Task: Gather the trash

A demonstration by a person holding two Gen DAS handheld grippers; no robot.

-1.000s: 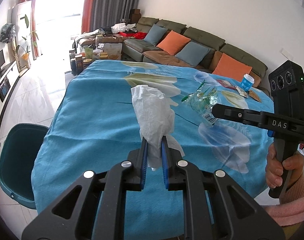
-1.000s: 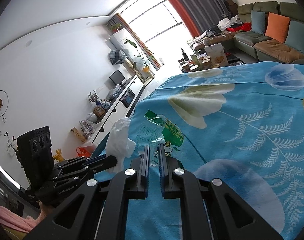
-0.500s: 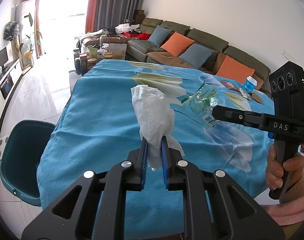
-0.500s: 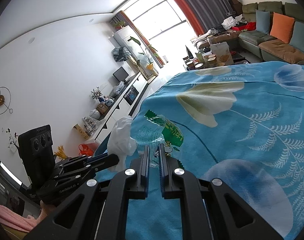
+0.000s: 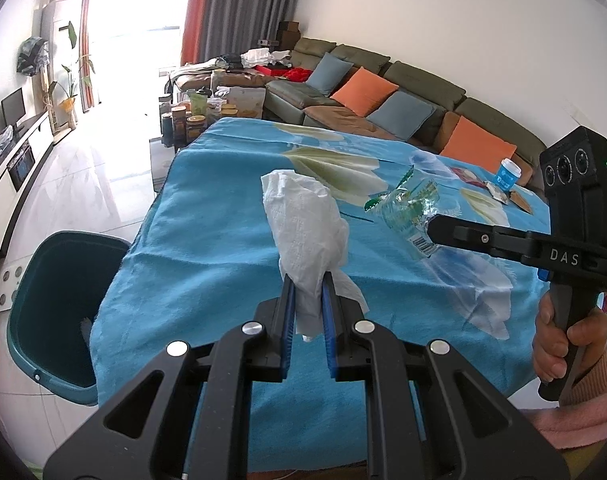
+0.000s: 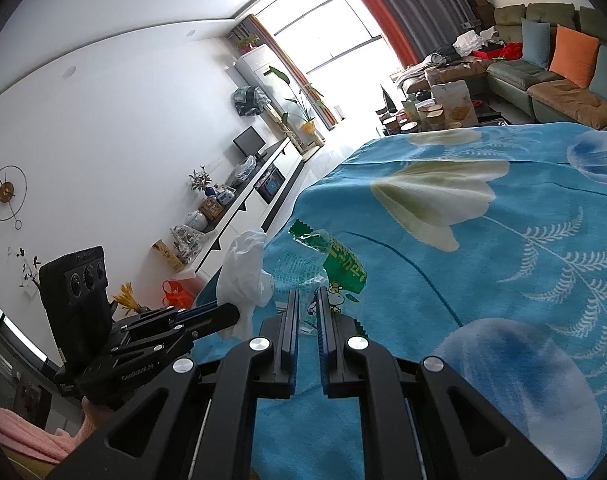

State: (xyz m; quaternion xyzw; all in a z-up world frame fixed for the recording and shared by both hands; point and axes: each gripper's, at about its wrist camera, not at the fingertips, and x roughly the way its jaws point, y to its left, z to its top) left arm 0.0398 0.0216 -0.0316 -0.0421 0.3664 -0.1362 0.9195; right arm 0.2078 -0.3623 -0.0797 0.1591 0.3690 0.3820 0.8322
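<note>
Above a table draped in a blue flowered cloth (image 5: 207,240), a person is holding up two pieces of trash, one in each handheld gripper. The left gripper (image 5: 307,300) is pinching a crumpled white tissue (image 5: 307,224) between its blue-padded fingers, jaws drawn in tight on the paper, which is standing up above the fingertips and hanging a little below them. The right gripper (image 6: 306,308) is clamping a clear plastic wrapper with green print (image 6: 327,268), its jaws nearly closed on the thin film; in the left wrist view the same wrapper (image 5: 407,204) is sticking out from the tip of that gripper, raised clear of the cloth. A hand (image 5: 563,344) in a pink sleeve is gripping the right tool's handle. A teal bin (image 5: 43,312) is sitting on the floor beside the table's left edge, below and left of the tissue. At the far end of the table, a blue-and-white paper cup (image 5: 508,172) and some small packets (image 5: 499,192) are lying on the cloth, with a long sofa (image 5: 383,92) lining the wall behind
</note>
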